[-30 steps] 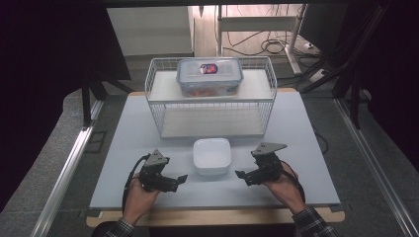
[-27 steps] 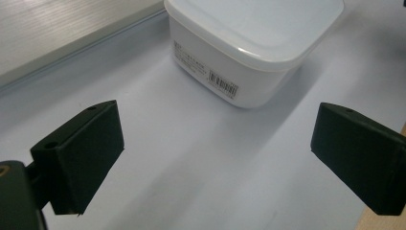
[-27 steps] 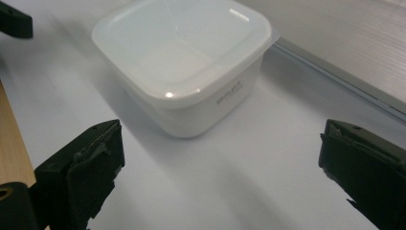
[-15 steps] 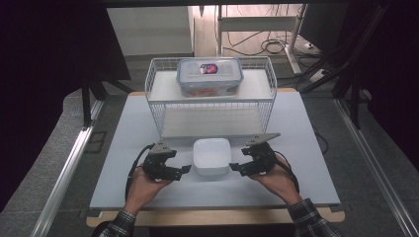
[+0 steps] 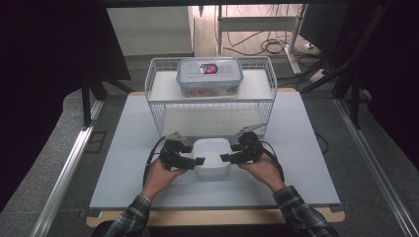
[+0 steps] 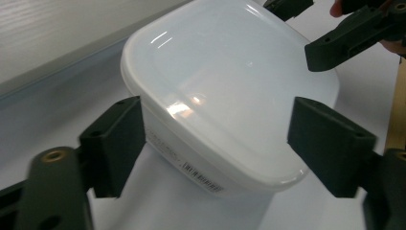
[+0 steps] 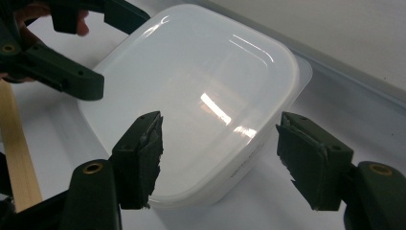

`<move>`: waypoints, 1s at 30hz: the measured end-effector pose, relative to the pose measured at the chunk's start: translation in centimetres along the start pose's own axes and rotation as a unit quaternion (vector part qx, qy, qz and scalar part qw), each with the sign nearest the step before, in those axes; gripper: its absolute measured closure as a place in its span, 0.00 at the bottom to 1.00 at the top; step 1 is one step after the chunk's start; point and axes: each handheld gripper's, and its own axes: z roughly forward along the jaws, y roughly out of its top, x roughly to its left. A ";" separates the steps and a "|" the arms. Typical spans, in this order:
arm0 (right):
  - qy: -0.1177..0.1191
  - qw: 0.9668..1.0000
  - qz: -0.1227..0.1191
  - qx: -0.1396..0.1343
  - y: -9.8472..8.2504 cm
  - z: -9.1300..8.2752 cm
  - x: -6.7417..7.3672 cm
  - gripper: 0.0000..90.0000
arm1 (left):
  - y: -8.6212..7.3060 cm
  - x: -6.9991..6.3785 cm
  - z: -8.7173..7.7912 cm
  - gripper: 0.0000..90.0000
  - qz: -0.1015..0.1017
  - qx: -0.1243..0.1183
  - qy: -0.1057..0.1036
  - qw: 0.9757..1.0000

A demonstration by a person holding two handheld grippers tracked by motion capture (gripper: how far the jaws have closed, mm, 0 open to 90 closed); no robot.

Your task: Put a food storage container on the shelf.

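The white container (image 5: 211,158) stands on the desk (image 5: 123,148) before the wire rack (image 5: 212,106). The left hand-held gripper (image 5: 195,161) and right hand-held gripper (image 5: 226,157) flank it, jaws apart, just closing, not yet pressing it

Both forearms wear plaid flannel sleeves in dark blue, grey and white. The left tongs (image 5: 193,160) and right tongs (image 5: 229,157) are matte black, with blocky square pads, brass-coloured rivets at the pivots and black cables looping behind each.
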 end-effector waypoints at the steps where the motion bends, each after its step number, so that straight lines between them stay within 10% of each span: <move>1: 0.002 1.000 0.002 0.002 0.0 0.0 -0.1 0.38 | 0.0 0.0 0.0 0.22 -0.001 0.000 0.001 1.000; 8: 0.016 0.999 0.026 0.013 -0.2 -0.4 -0.2 0.42 | -0.7 0.6 -0.4 0.32 -0.049 0.002 -0.039 0.998; 18: 0.035 0.997 0.062 0.019 -0.3 -0.1 -0.7 0.43 | -0.6 0.2 -0.7 0.38 -0.039 0.003 -0.029 0.999; 30: 0.048 0.991 0.126 -0.019 -1.2 -2.4 -0.8 0.87 | -1.4 -0.2 -2.8 0.81 -0.076 -0.052 -0.019 0.996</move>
